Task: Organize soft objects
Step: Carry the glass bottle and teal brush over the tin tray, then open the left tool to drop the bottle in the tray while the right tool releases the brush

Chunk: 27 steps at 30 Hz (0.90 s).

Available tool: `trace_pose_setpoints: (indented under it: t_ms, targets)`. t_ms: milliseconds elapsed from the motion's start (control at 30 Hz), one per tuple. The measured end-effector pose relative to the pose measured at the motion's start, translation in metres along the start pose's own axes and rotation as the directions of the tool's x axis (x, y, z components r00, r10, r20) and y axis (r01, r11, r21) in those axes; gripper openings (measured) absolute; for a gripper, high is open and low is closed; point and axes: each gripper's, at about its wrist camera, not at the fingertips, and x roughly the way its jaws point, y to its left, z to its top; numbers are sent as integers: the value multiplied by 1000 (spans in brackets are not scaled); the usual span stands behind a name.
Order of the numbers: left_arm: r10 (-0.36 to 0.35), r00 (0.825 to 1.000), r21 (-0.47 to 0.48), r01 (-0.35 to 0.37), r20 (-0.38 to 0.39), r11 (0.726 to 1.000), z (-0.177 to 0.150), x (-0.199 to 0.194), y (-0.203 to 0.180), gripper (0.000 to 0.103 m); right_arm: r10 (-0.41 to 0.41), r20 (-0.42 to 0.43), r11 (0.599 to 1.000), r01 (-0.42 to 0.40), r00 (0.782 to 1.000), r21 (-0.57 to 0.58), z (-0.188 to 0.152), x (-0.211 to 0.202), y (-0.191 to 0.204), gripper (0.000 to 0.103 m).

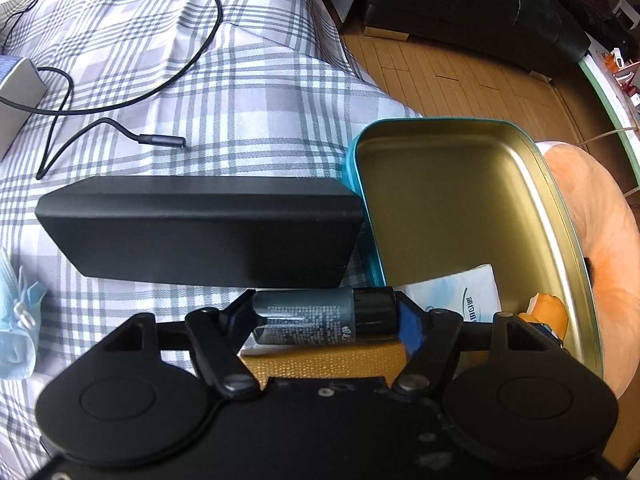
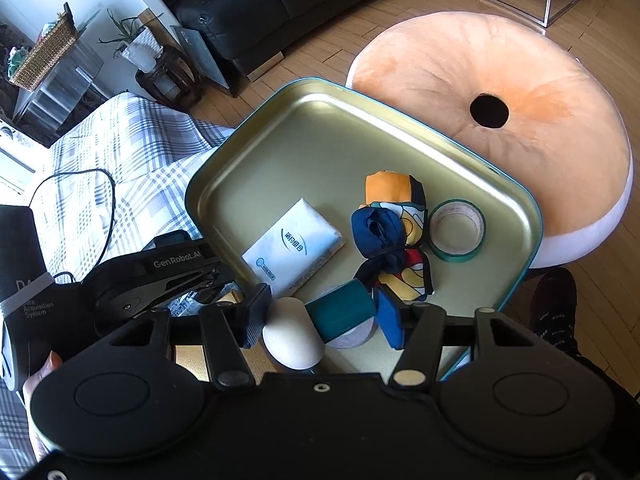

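In the left wrist view my left gripper [image 1: 325, 320] is shut on a dark tube with a black cap [image 1: 304, 314], held crosswise just above a gold textured surface [image 1: 320, 360]. My right gripper [image 2: 324, 320] is shut on an object with a teal body and a cream rounded end [image 2: 340, 312], at the near rim of the teal-edged tin [image 2: 224, 176]. Inside the tin lie a white tissue pack [image 2: 296, 246], a folded colourful cloth [image 2: 394, 240] and a green-edged tape roll [image 2: 456, 230]. The left gripper's body [image 2: 172, 276] shows just left of the tin.
A long black box [image 1: 200, 232] lies on the plaid sheet [image 1: 220, 100] beside the tin [image 1: 460, 200]. A black cable [image 1: 160, 140] trails across the sheet, and a blue packet [image 1: 16, 320] sits at the left edge. An orange round cushion [image 2: 500, 120] stands on the wooden floor behind the tin.
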Motion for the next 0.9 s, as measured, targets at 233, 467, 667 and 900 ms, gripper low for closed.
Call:
trace_pose_setpoints:
  t_ms: [233,467,667,900]
  targets:
    - [17,999,42,-18,42,999,-7,-41,-5,69,-9,15,1000,9,1000,14,1,-3,-3,55]
    - [9,995,150,-25,103,988,6,-74,-42,69,-22,21,999,21,1000,27,1,-5,-9,55]
    - [14,993,262,-45,118,964,28,-66,-88,69,-24,16,999,23,1000,47,3,-4,-14,55]
    - [18,987,312,-69,162,948,42,-48,-119,89,-17,0,997,17,1000,70,6,-1,-17,55]
